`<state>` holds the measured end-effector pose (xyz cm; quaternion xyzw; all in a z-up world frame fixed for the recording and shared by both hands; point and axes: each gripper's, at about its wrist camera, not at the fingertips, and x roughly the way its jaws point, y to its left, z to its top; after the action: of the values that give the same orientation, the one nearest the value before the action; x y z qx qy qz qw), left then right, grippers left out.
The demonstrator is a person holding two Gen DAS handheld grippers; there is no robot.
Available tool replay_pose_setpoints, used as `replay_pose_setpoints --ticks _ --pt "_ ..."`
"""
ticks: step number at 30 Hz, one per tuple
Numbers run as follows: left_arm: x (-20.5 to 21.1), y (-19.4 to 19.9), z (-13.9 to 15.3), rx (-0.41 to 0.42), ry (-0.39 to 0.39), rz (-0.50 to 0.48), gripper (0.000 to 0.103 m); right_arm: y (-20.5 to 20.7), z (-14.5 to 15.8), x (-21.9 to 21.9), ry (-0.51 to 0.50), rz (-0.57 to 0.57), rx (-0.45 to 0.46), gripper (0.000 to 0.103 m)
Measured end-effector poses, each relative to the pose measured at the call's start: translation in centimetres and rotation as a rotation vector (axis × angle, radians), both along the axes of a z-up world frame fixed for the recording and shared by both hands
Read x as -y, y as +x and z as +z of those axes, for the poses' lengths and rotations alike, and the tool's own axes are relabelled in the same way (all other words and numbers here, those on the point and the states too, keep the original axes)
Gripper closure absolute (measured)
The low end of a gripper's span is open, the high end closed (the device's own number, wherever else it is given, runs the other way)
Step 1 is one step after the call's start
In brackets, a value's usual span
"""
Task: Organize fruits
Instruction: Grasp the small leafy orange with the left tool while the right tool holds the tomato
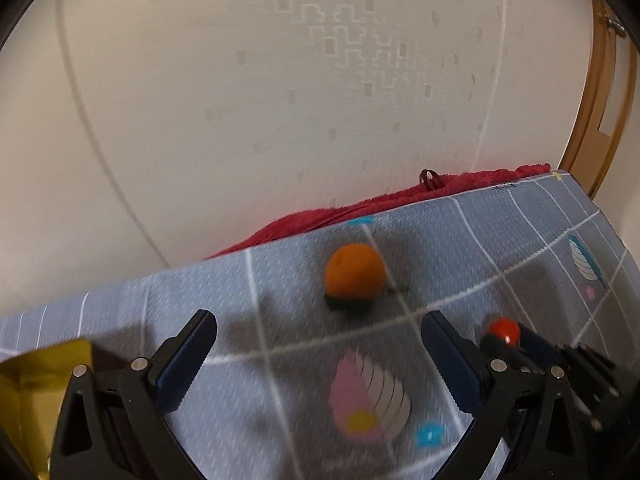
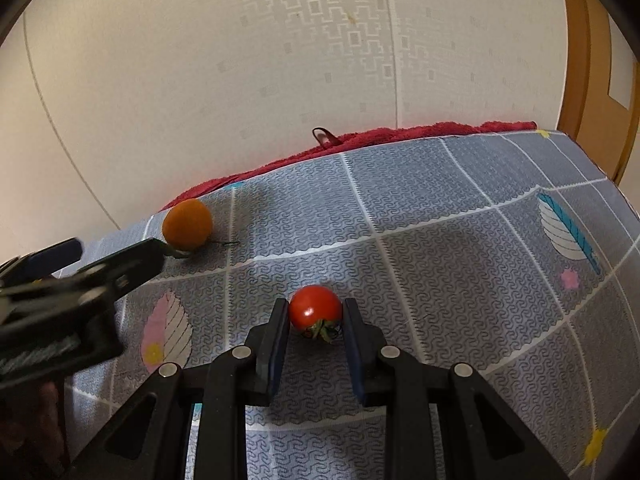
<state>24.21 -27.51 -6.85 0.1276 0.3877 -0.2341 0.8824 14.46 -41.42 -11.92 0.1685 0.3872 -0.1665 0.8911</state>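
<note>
In the right wrist view, the right gripper (image 2: pixel 316 312) sits low in the frame's centre, its fingers pinched on a red tomato (image 2: pixel 315 307) at their tips, over the grey patterned cloth (image 2: pixel 440 240). The left gripper (image 1: pixel 320 336) gapes wide and empty; the orange fruit (image 1: pixel 354 274) lies beyond its tips, mid-frame, untouched.

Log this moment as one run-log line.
right claw: shut on small red tomato | left claw: open, empty | round orange fruit: loose on grey patterned cloth
</note>
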Motion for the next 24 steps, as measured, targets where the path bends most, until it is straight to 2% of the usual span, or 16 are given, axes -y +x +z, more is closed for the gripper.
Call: replay_pose_setpoints --ticks 5,8,10,13,15,17,24 --pt "2.1 1.3 -0.6 0.043 0.036 -0.038 0.001 0.1 0.0 0.1 0.006 -0.006 0.003 0.076" --pt "2.7 2.1 -1.0 0.051 0.039 -0.044 0.007 0.1 -0.1 0.2 0.013 -0.007 0.007 0.076" --pt "3.2 2.7 -1.4 0.033 0.040 -0.059 0.014 0.1 -0.1 0.2 0.013 -0.007 0.007 0.076" --pt "4.0 3.5 -2.5 0.011 0.064 -0.079 0.032 0.0 0.0 0.2 0.016 -0.007 0.009 0.076" --pt "4.1 3.9 -3.0 -0.011 0.067 -0.084 0.050 -0.1 -0.1 0.2 0.021 -0.008 0.013 0.076" --pt "3.8 4.1 -3.5 -0.045 0.044 -0.088 0.061 -0.1 -0.1 0.2 0.023 -0.008 0.013 0.076" --pt "2.4 2.8 -3.6 -0.029 0.049 -0.096 0.062 -0.2 -0.1 0.2 0.027 -0.008 0.016 0.076"
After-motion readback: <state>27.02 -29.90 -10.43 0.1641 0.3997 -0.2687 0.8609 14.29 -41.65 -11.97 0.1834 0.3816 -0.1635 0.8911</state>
